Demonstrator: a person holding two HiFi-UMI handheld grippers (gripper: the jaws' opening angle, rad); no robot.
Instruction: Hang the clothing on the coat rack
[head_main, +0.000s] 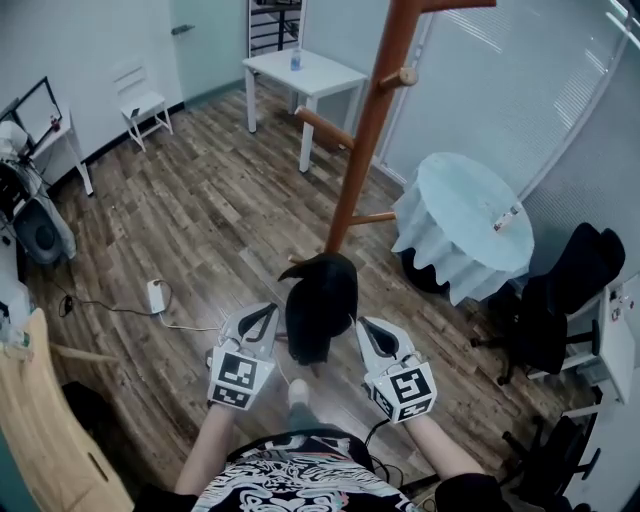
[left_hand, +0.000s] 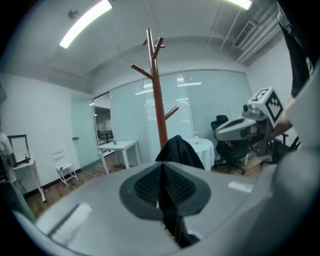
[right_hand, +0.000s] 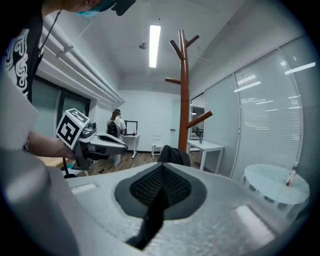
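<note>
Underfoot we log plank floor (head_main: 200, 220); coat rack (head_main: 365, 130) standing on it, white table (head_main: 305, 72) behind, draped round table (head_main: 465, 215) right of it. Before the rack, black garment (head_main: 320, 305) pinched by left gripper (head_main: 260, 322) and right gripper (head_main: 375, 335).

Wood floor (head_main: 200, 220) bears coat rack (head_main: 365, 140), white table (head_main: 318, 70), round table (head_main: 460, 215).

Item count:
- One wooden coat rack (head_main: 365, 130).
- One black garment (head_main: 320, 305).
- Two grippers: left gripper (head_main: 271, 310) and right gripper (head_main: 363, 324).
- Two tables: one white rectangular table (head_main: 305, 72) and one round table (head_main: 460, 215) under a pale cloth.
- One black office chair (head_main: 575, 285).
- One white stool (head_main: 145, 105).
- One bottle (head_main: 296, 60), on the rectangular table.
</note>
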